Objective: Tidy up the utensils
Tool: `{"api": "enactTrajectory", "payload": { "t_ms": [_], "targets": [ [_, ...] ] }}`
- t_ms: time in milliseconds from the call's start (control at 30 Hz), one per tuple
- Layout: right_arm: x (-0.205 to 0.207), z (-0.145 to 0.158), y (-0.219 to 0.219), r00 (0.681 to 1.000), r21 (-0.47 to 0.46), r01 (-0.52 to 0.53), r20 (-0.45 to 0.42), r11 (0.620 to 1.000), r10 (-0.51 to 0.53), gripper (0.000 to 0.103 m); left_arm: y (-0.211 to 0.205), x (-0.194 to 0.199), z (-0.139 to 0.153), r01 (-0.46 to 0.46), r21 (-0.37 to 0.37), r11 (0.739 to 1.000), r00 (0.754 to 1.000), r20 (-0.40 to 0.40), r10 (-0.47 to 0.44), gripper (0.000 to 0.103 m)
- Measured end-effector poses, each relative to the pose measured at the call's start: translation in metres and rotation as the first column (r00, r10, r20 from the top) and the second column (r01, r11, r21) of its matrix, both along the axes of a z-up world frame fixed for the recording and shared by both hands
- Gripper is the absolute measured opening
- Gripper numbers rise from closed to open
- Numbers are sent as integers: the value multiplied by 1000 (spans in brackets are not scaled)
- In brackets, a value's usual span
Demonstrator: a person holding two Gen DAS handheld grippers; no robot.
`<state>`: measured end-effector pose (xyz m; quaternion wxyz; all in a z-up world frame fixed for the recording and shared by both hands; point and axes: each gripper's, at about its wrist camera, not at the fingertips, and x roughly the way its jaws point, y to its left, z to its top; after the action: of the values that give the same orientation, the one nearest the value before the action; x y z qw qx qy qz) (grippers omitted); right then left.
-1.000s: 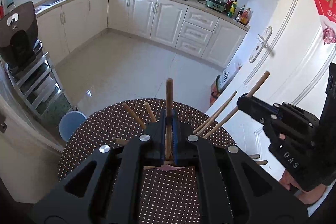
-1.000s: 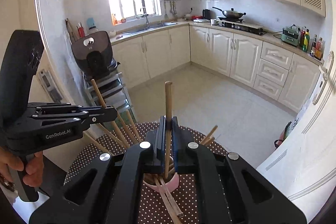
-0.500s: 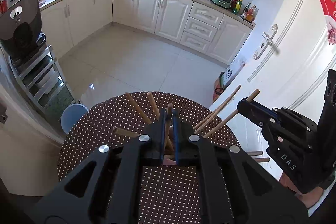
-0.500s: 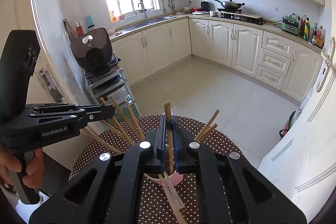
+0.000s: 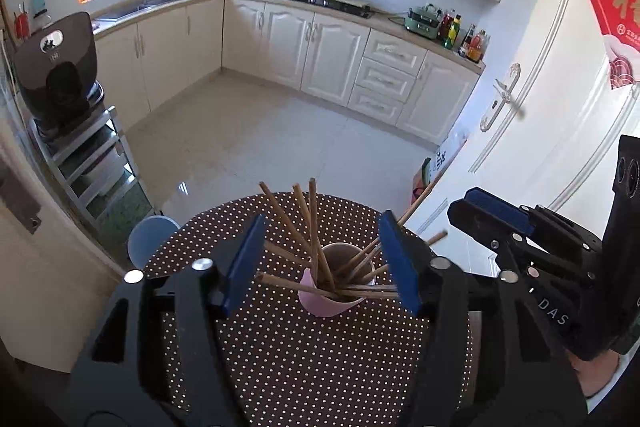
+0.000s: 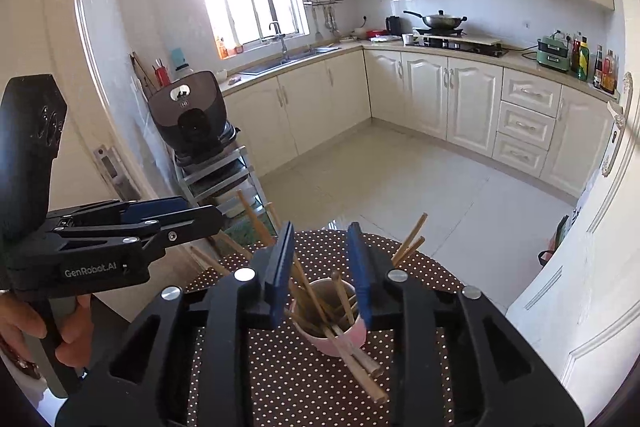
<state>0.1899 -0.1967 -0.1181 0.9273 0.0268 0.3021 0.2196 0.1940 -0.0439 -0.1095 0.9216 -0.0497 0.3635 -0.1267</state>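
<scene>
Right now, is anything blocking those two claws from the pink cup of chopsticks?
Nothing visible. The left gripper and right gripper, jaws opening and empty, face the cup directly; only its own chopsticks fan out between.

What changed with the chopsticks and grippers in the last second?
Both grippers let go: the left gripper and right gripper each held one upright chopstick, lowered it into the pink cup, and their jaws are now opening, empty. The cup and table stayed put.

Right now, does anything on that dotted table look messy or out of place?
Mostly tidy. The chopsticks stand in the pink cup, splayed untidily in every direction. In the right wrist view, a couple of chopsticks seem to lie on the table against the cup.
</scene>
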Motion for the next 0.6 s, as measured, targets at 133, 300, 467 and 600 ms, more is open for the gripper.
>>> {"api": "enactTrajectory", "payload": {
  "t_ms": [133,300,467,600],
  "targets": [
    [-13,5,2,1000,9,1,12,1000,-1,35,2,-13,5,-7,8,1000,1000,18,7,65],
    [-35,14,3,999,27,6,42,1000,-7,38,4,-32,14,-21,13,1000,998,56,20,67],
    [-55,21,2,997,35,9,76,999,-12,42,7,-51,23,-38,28,999,994,104,35,72],
    [-71,29,5,993,45,13,115,999,-18,45,9,-68,34,-48,35,998,988,150,43,75]
  ]
}}
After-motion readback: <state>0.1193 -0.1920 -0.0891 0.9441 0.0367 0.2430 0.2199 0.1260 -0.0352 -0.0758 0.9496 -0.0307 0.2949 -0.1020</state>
